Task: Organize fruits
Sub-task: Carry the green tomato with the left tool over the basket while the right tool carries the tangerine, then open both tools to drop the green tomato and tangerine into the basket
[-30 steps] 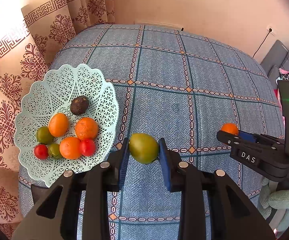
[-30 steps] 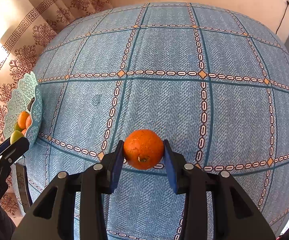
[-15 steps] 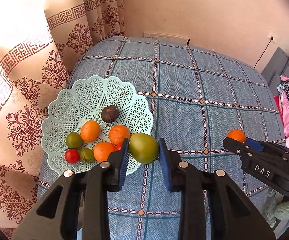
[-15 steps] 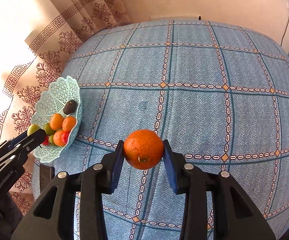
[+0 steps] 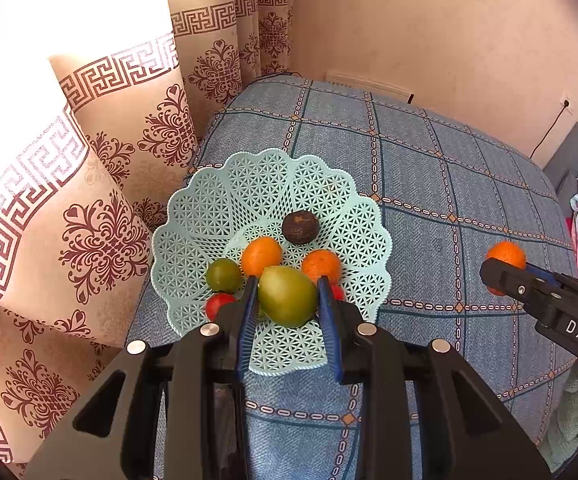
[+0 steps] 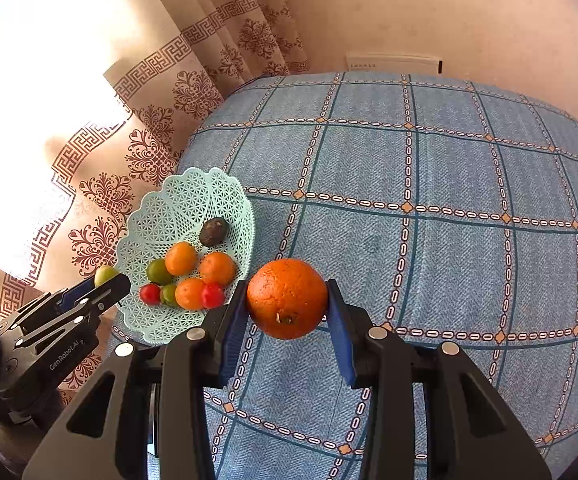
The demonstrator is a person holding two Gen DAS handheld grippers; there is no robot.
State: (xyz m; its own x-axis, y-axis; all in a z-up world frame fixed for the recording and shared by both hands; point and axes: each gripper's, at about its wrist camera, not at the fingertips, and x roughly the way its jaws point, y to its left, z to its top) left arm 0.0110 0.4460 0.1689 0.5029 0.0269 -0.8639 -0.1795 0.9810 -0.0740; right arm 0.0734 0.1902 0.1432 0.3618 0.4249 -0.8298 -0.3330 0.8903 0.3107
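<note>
Left gripper (image 5: pixel 287 304): I have its blue pads clamped on a green fruit (image 5: pixel 287 295), one pad on each flank, held over the near side of the basket.
Right gripper (image 6: pixel 287 312): I have it clenched on a large orange (image 6: pixel 287 298) — stem end turned toward the camera — held above the blue checked cloth (image 6: pixel 429 248), just right of the basket rim.
Basket (image 5: pixel 225 200): pale mint lattice bowl with a scalloped edge, sitting at the cloth's left edge beside the patterned curtain (image 5: pixel 101 184).
Basket contents, right wrist view: a dark brown fruit (image 6: pixel 212 231) toward the far side; three small oranges (image 6: pixel 181 258) clustered in the middle; two small green fruits (image 6: pixel 158 271) on the left; two red ones (image 6: pixel 149 293) at the near edge.
Relation of the two grippers: in the left wrist view I see the right one off to the right, well apart from the basket — its orange peeks above the black finger.
Background: plain pinkish wall (image 5: pixel 429 28) behind the cloth.
</note>
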